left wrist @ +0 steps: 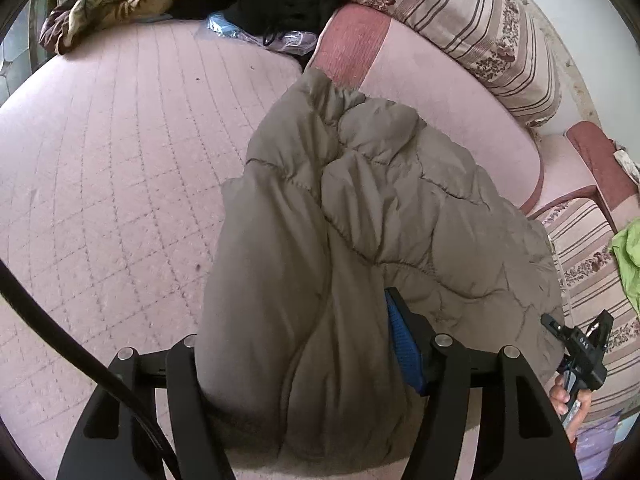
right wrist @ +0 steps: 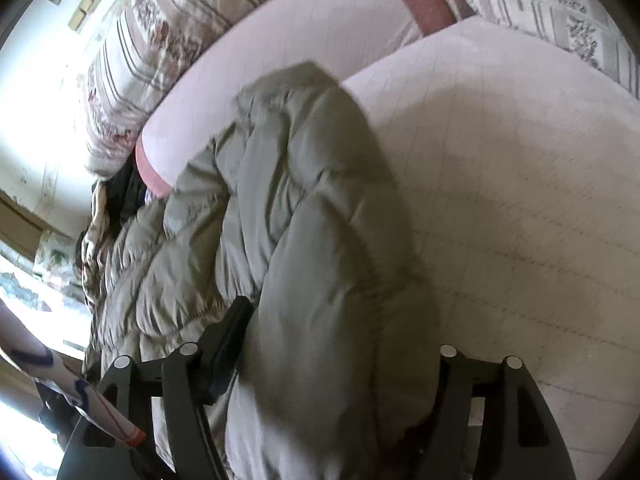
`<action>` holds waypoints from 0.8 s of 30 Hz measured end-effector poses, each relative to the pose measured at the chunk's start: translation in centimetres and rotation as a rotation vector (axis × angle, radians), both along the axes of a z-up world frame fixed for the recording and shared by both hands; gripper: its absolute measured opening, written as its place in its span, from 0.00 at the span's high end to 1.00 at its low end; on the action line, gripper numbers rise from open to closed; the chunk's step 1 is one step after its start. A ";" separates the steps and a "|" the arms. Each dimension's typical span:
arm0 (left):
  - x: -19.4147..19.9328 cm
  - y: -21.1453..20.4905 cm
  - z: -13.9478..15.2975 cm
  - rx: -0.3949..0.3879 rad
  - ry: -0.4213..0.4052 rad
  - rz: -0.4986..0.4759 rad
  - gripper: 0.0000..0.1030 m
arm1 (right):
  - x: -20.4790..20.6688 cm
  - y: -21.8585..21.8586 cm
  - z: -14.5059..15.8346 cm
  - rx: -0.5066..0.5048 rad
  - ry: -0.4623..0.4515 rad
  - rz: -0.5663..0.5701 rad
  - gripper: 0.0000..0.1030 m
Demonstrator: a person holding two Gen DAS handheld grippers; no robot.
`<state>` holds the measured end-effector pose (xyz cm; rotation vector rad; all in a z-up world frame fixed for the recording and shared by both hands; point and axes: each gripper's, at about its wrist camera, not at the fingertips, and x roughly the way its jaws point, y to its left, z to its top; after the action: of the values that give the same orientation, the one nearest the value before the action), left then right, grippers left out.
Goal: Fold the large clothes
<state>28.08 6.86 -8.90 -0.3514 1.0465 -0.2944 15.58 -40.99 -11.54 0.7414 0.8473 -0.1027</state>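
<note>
A puffy grey-brown quilted jacket [left wrist: 360, 208] lies bunched on the pink quilted sofa seat [left wrist: 112, 184]. In the left wrist view my left gripper [left wrist: 304, 320] is shut on a thick fold of it. The blue pad of one finger [left wrist: 402, 344] presses the fabric; the other finger is hidden under the jacket. In the right wrist view the same jacket [right wrist: 312, 200] fills my right gripper [right wrist: 340, 320], which is shut on another thick fold. Its black left finger [right wrist: 232, 332] presses the cloth and its right finger is covered.
Striped floral cushions [left wrist: 472, 28] line the sofa back. A patterned blanket [left wrist: 112, 4], dark clothes [left wrist: 272, 8] and a plastic bag [left wrist: 224, 28] lie at the far end. A green garment [left wrist: 628, 252] sits at the right. A hand [left wrist: 566, 396] holds the other gripper's handle.
</note>
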 end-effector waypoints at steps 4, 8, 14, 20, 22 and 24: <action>0.0 0.2 -1.1 -0.001 0.032 0.009 0.36 | -0.4 -0.5 0.2 0.037 -0.002 -0.019 0.40; 0.2 -0.1 -1.5 0.023 0.040 0.017 0.32 | -0.1 -0.5 0.0 0.026 0.017 -0.031 0.47; -0.2 0.4 0.3 0.016 0.014 0.037 0.30 | 0.5 0.1 0.7 -0.057 0.039 -0.078 0.40; -2.5 3.3 5.0 0.107 -0.160 0.170 0.30 | -2.4 -0.2 5.3 -0.222 -0.069 -0.266 0.31; -2.9 3.3 5.5 0.135 -0.182 0.195 0.30 | -3.0 0.7 6.9 -0.316 -0.100 -0.287 0.31; -2.6 2.2 5.1 0.157 -0.172 0.160 0.30 | -2.9 2.4 8.1 -0.391 -0.138 -0.242 0.32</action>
<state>25.45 9.03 -3.83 -0.2617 0.8605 -0.0965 12.70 -38.62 -3.44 0.4725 0.5789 -0.4169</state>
